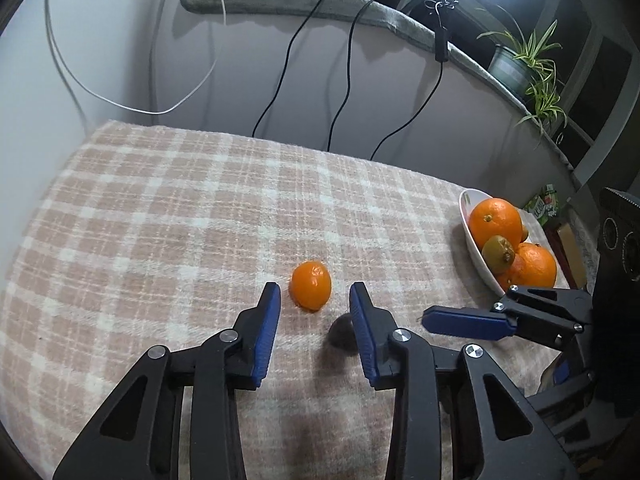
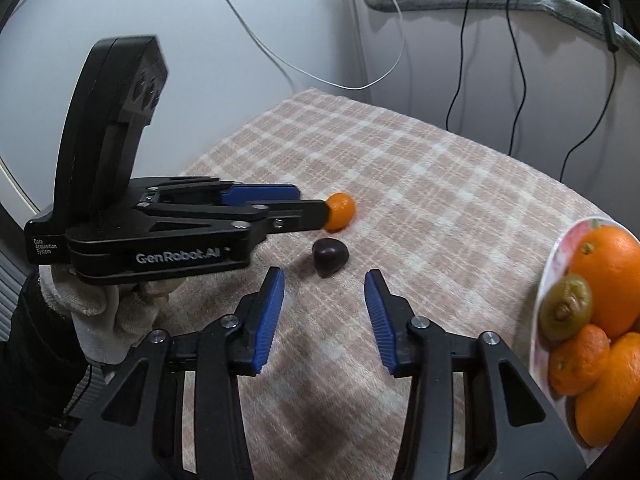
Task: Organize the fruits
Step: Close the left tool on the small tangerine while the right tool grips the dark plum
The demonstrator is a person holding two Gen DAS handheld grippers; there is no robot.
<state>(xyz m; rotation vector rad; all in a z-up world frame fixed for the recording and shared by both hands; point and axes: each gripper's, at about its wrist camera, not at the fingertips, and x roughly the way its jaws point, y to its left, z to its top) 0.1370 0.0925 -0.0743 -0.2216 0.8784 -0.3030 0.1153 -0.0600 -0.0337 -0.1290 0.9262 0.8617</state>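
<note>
We have two loose fruits left on the table (image 1: pixel 160 208): a mandarin (image 1: pixel 311 286) near the middle and a dark fruit (image 2: pixel 330 257) just beside it, toward us. The bowl (image 1: pixel 466 216) at the right edge already holds oranges and a kiwi.

Our left gripper (image 1: pixel 315 300) points at the mandarin with its jaws part open and nothing between the pads; the fruit lies just beyond the tips. Our right gripper (image 2: pixel 324 289) is likewise part open and empty, aimed at the dark fruit, which lies just ahead of its jaws.

The fruits lie close together, so we think the two grippers could knock each other, or one could nudge the other's fruit and set it rolling. Round fruit may also squirt out of a pinch that lands off centre.

In the left view the dark fruit is half hidden behind the right finger. The bowl is cut off in the right view, so we cannot count its contents. What the dark fruit is, we cannot tell.
</note>
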